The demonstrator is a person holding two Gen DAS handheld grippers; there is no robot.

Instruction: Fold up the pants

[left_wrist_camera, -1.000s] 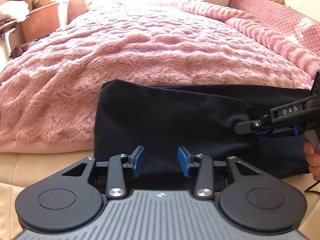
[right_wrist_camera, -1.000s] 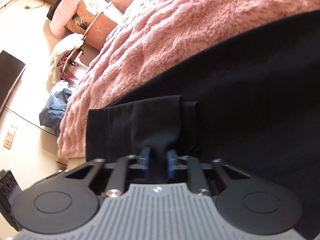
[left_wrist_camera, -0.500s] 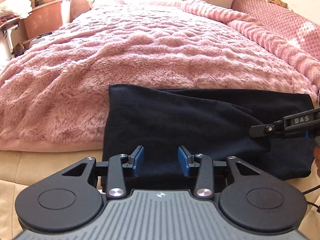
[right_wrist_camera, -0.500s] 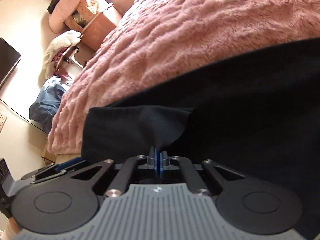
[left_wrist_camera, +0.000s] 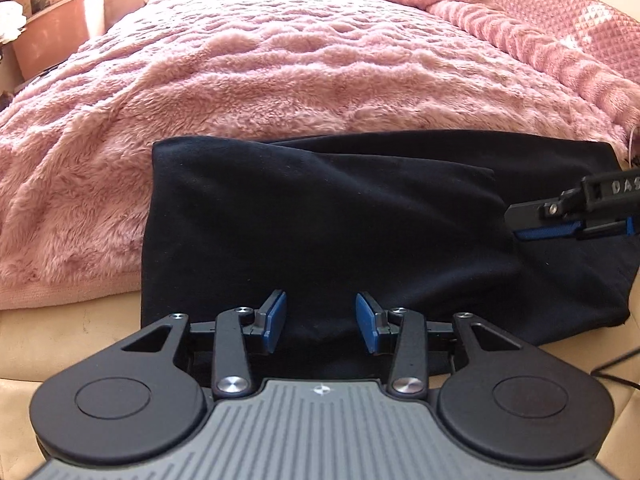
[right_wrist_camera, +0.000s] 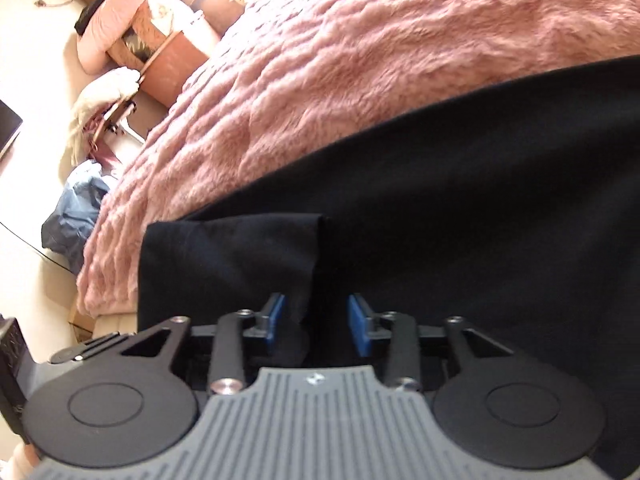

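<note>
Black pants (left_wrist_camera: 328, 220) lie folded across the near edge of a bed, partly hanging over it. A folded-over layer ends in a straight edge on the right. My left gripper (left_wrist_camera: 321, 322) is open and empty, just above the near hem of the pants. My right gripper (right_wrist_camera: 316, 322) is open, with the edge of the folded layer (right_wrist_camera: 308, 264) lying loose between its blue pads. The right gripper also shows at the right of the left wrist view (left_wrist_camera: 520, 220), low over the pants.
A fluffy pink blanket (left_wrist_camera: 300, 72) covers the bed. A pink quilted headboard or cushion (left_wrist_camera: 560, 20) runs along the right. A chair with clothes (right_wrist_camera: 120, 92) and a blue bundle (right_wrist_camera: 76, 208) stand on the floor left of the bed.
My right gripper was shut on the fold of the pants half a second ago and has opened, letting the layer drop flat. My left gripper stayed open and shifted slightly.
</note>
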